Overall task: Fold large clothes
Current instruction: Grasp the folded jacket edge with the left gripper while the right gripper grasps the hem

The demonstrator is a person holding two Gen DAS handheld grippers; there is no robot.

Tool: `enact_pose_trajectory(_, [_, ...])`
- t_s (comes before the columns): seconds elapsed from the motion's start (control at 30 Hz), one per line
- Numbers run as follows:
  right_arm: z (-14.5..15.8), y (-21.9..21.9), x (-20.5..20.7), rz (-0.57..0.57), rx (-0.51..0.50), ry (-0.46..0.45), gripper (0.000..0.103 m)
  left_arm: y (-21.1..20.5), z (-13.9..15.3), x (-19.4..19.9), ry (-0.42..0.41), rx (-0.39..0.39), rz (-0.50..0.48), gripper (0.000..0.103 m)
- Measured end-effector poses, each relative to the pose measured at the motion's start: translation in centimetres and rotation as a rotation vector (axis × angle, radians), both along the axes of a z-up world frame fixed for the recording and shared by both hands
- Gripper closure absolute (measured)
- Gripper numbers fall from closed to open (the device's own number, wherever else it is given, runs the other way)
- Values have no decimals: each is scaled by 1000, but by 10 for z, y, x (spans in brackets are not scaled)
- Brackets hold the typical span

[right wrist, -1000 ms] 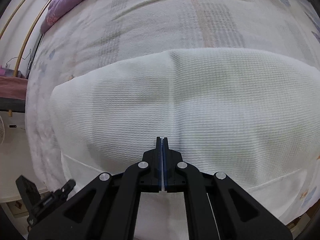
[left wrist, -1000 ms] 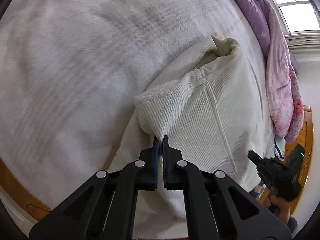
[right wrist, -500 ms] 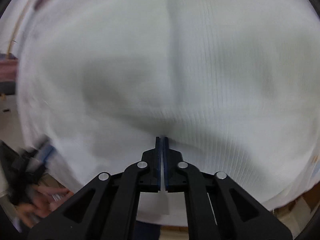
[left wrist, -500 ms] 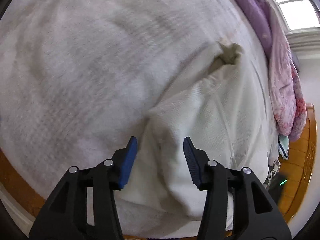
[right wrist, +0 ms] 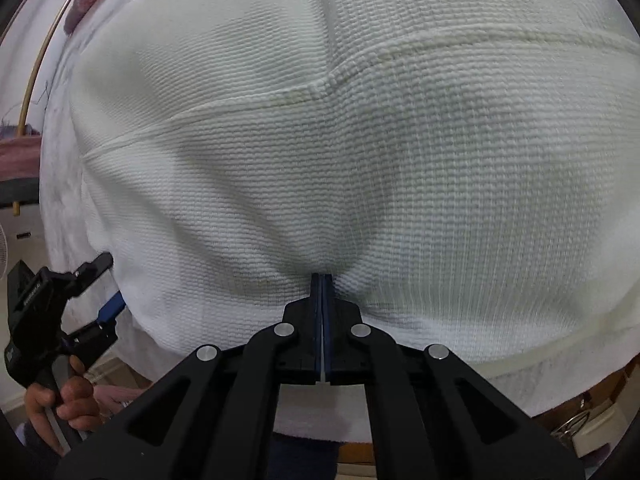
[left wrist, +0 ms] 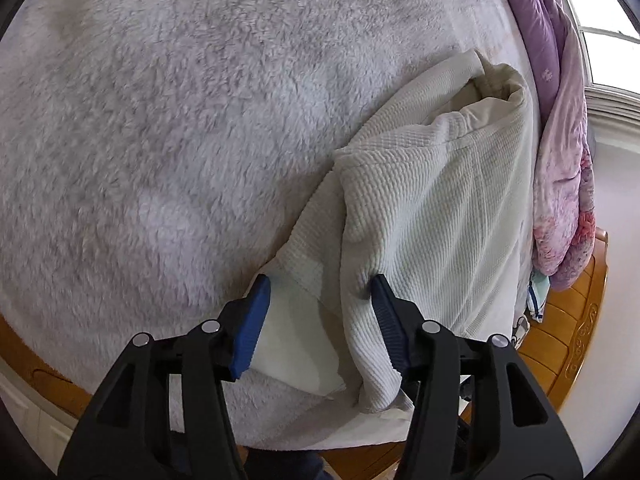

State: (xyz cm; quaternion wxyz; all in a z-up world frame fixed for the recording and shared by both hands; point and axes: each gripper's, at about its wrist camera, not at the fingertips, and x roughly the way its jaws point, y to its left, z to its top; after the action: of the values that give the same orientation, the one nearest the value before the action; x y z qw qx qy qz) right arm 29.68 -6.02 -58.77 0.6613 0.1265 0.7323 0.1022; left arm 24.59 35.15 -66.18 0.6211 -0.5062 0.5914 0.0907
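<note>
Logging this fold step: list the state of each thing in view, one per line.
Left gripper: open, straddling the garment's folded edge.
Right gripper: shut on the garment.
Garment: white, partly folded, lying on the bed.
Bed cover: fleecy, spread flat.
Quilt: purple-pink, bunched along the bed's far side.

A home bedroom — fleecy bed cover [left wrist: 168,128], purple quilt [left wrist: 560,152], wooden bed frame [left wrist: 576,344].
</note>
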Motion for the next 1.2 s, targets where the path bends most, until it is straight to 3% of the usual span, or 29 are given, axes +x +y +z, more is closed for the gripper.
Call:
enact_pose_trajectory(0.07, [0,-5,-1,-4,23,1,103,-4,-3,2,-11,-7,2,40])
enact_pose_trajectory(0.17, [7,-17,3,4,50,-4,103,-5,-1,5,5,-28,55,38])
enact_pose_trajectory(0.27, [29,-16,2,57,63,-78,95,-2,7,1,-3,-107,136,34])
enact_pose_trajectory(0.33, [43,-13,1,92,79,-136,87,0,15,-1,-4,-64,110,33])
enact_pose_trajectory(0.43, [57,-5,4,142,96,-214,68,1,25,-3,-2,79,67,32])
enact_pose_trajectory(0.57, [56,7,3,211,124,-226,63,-9,-8,-10,67,-20,93,33])
enact_pose_trajectory(0.63, [57,6,-5,268,154,-252,61,-13,-12,-7,57,21,81,33])
enact_pose_trajectory(0.67, [59,8,-7,309,159,-274,61,-15,-12,-4,68,40,66,38])
enact_pose_trajectory(0.73, [65,19,-13,404,134,-335,57,-20,-4,5,52,64,34,69])
enact_pose_trajectory(0.77, [65,27,-15,435,133,-359,56,-22,1,7,43,51,19,91])
enact_pose_trajectory(0.87, [76,48,-29,497,157,-437,50,-22,19,7,-17,7,16,94])
enact_pose_trajectory(1.03, [73,81,-37,509,270,-410,48,-27,55,13,-96,-77,-9,95])
enact_pose_trajectory(1.2, [82,117,-48,639,231,-518,44,-33,77,29,-136,-110,-60,95])
